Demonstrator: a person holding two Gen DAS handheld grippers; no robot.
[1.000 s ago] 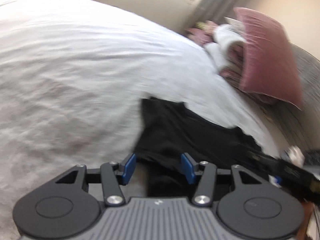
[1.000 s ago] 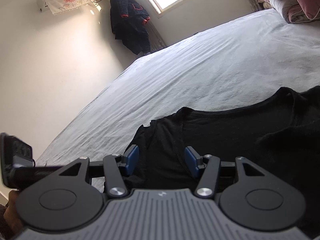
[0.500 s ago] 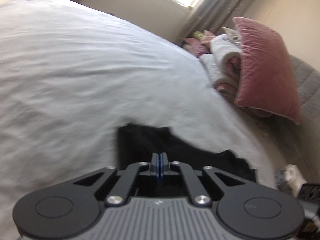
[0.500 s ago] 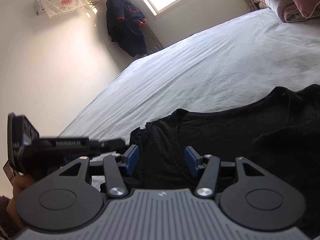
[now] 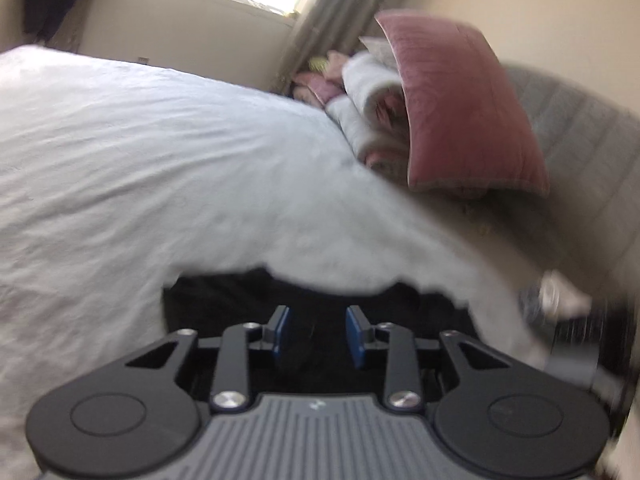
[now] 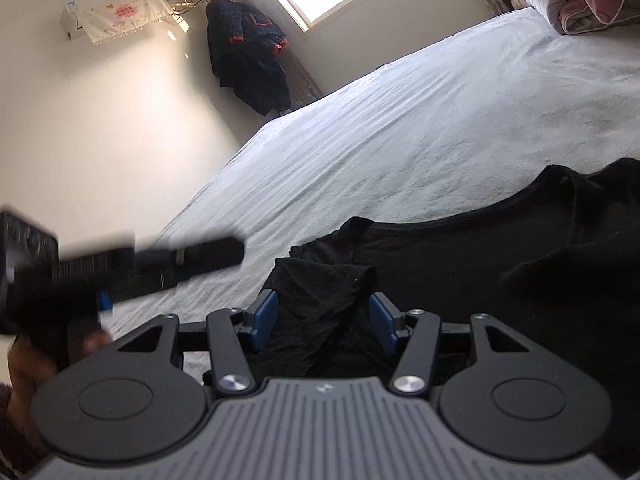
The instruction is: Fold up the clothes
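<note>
A black garment (image 6: 500,264) lies on the white bed sheet (image 6: 420,120); one sleeve (image 6: 324,284) is folded over onto the body. My right gripper (image 6: 322,322) is open, its blue pads on either side of the folded sleeve. In the left wrist view the garment (image 5: 240,296) shows as a dark patch on the sheet (image 5: 160,168). My left gripper (image 5: 318,336) is open just over the garment's edge, holding nothing. It also shows blurred at the left of the right wrist view (image 6: 120,268).
A pink pillow (image 5: 460,104) and folded blankets (image 5: 368,96) are stacked at the bed's head by a grey headboard (image 5: 580,140). A dark jacket (image 6: 248,48) hangs in the corner by the window. A wall air conditioner (image 6: 108,10) is at the upper left.
My left gripper shut on the garment's sleeve, carried it over onto the body, and has now opened and let go. My right gripper stayed open and still.
</note>
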